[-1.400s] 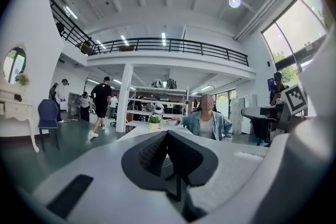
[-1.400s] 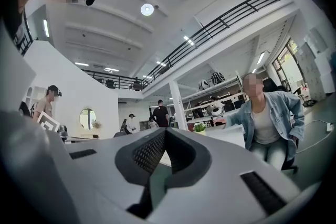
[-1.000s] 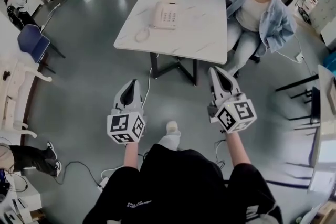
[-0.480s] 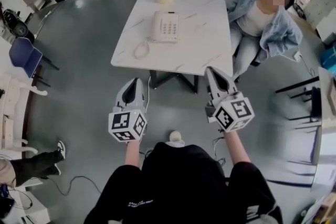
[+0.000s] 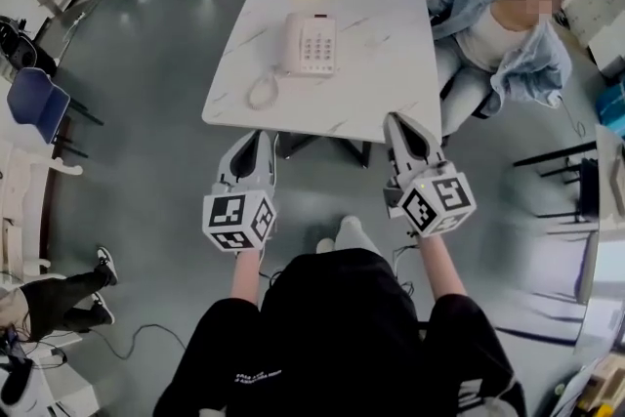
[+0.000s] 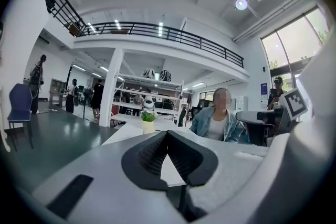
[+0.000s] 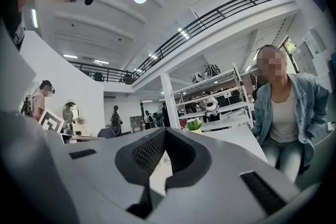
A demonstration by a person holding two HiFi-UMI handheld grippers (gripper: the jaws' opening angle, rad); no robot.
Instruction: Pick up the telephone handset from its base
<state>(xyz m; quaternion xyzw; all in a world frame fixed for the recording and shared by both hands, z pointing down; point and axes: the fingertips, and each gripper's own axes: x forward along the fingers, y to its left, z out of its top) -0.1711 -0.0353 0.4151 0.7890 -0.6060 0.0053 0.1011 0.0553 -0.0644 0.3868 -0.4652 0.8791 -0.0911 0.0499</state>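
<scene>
A: Spotting the handset (image 5: pixel 291 44)?
B: Yes, lying cradled on the cream telephone base (image 5: pixel 314 44), mid-worktop (image 5: pixel 391 83), coiled cord (image 5: pixel 262 91) trailing toward the near edge.
A: And the left claw (image 5: pixel 257 142)?
B: Pinched fully together, holding nothing, by the worktop's near edge. Same for the right claw (image 5: pixel 401 124).
A: Any lettering?
B: Too small to read.

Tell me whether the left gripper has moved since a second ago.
Yes. The left gripper has advanced toward the table; its tip now sits by the near edge.
</scene>
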